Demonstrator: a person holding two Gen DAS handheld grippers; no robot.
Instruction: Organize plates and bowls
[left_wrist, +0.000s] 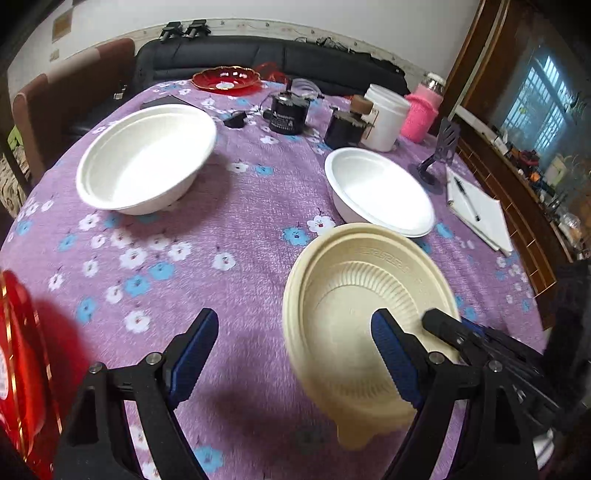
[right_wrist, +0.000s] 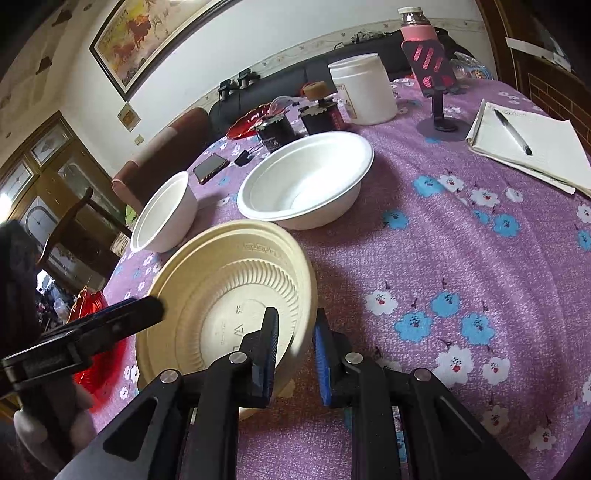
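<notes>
Left gripper (left_wrist: 291, 354) jaws wide apart, empty, over the purple floral tablecloth (left_wrist: 229, 229). Right gripper (right_wrist: 295, 350) clamped on the ribbed cream plastic bowl (right_wrist: 225, 295) rim, bowl tilted, probably lifted. Keep grip firm; steer toward the white foam bowls (right_wrist: 306, 184) for stacking.

Matt ribbed plastic beige plate (right_wrist: 221, 280), fuzzy cloth table cover (left_wrist: 229, 236) (floral print), glossy red dish (left_wrist: 223, 78)

Ribbed plate (left_wrist: 354, 295) nearest; two bowls (left_wrist: 147, 158) behind; notepad (left_wrist: 476, 206) right, probably near table edge.
</notes>
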